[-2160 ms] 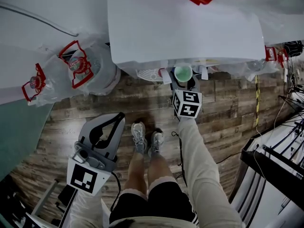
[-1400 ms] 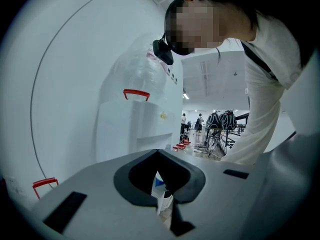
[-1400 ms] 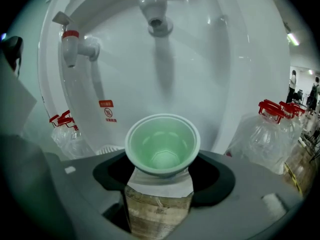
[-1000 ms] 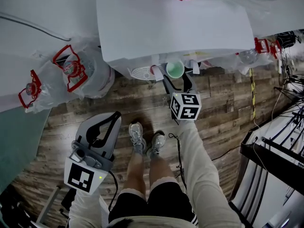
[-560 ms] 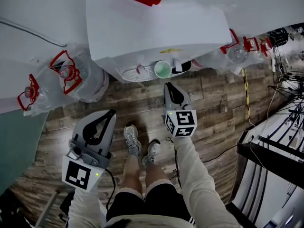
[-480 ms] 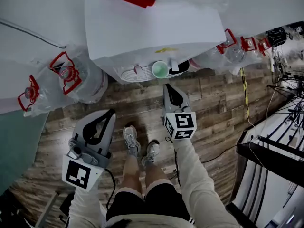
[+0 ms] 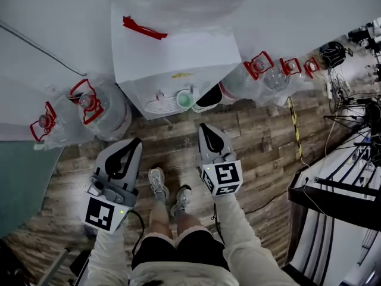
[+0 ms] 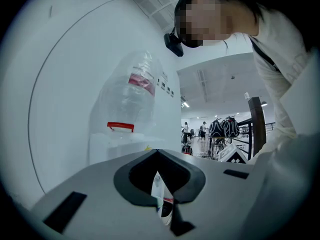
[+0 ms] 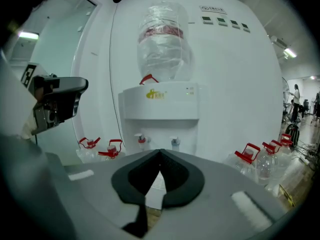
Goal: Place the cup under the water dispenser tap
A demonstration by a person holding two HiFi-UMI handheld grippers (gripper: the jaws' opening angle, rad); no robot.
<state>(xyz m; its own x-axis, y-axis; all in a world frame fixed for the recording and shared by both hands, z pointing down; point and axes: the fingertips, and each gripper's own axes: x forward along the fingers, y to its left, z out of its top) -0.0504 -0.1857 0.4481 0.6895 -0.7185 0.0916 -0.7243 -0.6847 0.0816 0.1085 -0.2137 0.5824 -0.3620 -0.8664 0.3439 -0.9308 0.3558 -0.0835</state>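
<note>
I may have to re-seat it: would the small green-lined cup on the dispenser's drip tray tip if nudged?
Probably light: the green-lined cup looks thin-walled, so a nudge would likely slide it. It stands upright on the white slotted drip tray, whose slots might catch its base and tip it. A firm squeeze may crush it.

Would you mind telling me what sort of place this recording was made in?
Probably a water corner of an office or lab hall: a floor-standing water dispenser, spare bottles bagged on the wood-look floor, and cables trailing off at the right.
</note>
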